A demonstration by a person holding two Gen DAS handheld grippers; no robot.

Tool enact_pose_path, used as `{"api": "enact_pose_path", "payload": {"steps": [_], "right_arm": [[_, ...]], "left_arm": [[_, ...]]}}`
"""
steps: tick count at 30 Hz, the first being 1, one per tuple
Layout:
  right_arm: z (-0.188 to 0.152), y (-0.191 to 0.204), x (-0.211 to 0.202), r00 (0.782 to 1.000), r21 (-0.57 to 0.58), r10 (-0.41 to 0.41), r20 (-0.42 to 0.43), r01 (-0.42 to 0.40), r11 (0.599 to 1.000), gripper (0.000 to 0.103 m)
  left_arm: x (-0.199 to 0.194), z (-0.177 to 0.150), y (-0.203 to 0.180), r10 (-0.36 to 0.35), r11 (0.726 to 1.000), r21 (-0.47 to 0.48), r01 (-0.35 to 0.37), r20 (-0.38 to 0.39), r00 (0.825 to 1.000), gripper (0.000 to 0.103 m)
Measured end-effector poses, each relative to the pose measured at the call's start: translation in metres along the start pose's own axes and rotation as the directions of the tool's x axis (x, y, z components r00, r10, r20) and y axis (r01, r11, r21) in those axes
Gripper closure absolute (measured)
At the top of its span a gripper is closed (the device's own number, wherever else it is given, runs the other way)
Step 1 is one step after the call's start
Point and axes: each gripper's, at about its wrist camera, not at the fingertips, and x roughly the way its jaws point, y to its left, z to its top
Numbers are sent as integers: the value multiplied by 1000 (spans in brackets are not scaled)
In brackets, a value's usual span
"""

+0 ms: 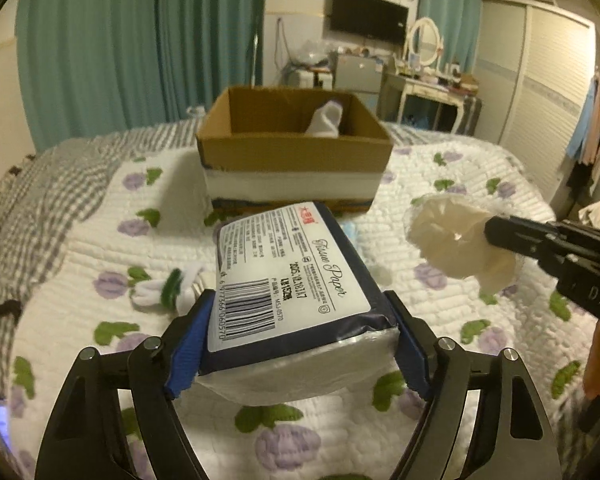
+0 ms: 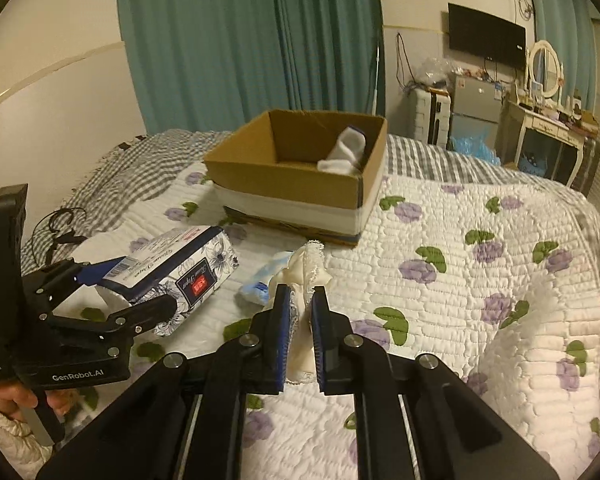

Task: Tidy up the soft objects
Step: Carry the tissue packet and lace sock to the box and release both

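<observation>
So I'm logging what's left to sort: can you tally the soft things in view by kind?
Tissue packs: 1, held in the left gripper — tissue pack
Cream cloths: 1, held in the right gripper — cream cloth
White socks: 2 — in the box, on the quilt
Blue-and-white item: 1, kind unclear
Total: 5
</observation>
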Motion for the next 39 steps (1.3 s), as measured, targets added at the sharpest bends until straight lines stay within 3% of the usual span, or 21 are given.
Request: {"api": "enact_pose_path", "payload": {"steps": [11,20,31,39], "right_arm": [[19,22,-50,997,-40,11,81,-7,999,93],[54,26,-63,991,-63,26,132,-18,998,93],[102,18,-35,985,-69,41,167,-30,997,93],[141,-1,12,985,-69,38,166,-27,997,93]], "left_arm": [[-50,28,3,-9,1000,0,9,86,996,24],[-54,67,14,-54,998,-19,57,103,993,24],[-26,115,26,-102,993,-53,107,89,991,24],[15,153,24,-26,1000,12,25,106,994,24]]}}
